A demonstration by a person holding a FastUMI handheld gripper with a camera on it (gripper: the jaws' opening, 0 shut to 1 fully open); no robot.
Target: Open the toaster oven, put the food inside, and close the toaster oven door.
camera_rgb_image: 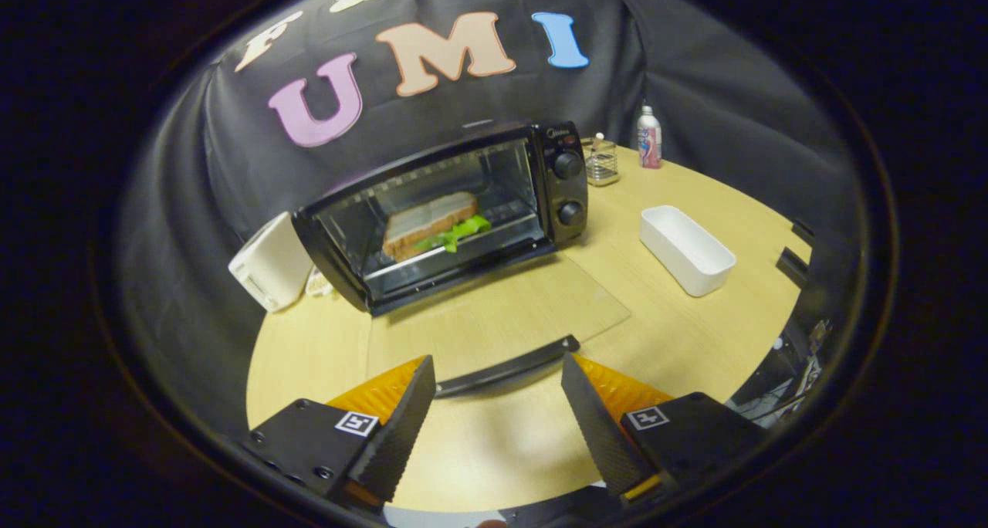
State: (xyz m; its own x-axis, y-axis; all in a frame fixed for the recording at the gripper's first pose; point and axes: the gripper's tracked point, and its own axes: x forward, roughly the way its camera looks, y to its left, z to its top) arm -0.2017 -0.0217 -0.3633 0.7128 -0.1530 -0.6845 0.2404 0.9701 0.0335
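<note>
A black toaster oven (556,181) stands at the back of the wooden table with its glass door (494,312) folded down flat toward me. Inside on the rack lies a sandwich (428,225) with green lettuce sticking out. The door's dark handle (505,370) runs just ahead of my fingers. My gripper (498,389) is open, one finger on each side of the handle's near edge, holding nothing.
A white toaster (266,269) stands left of the oven. To the right lie a white rectangular tray (687,250), a small glass jar (602,161) and a spray bottle (648,138). Bare table top (494,451) spreads under my fingers.
</note>
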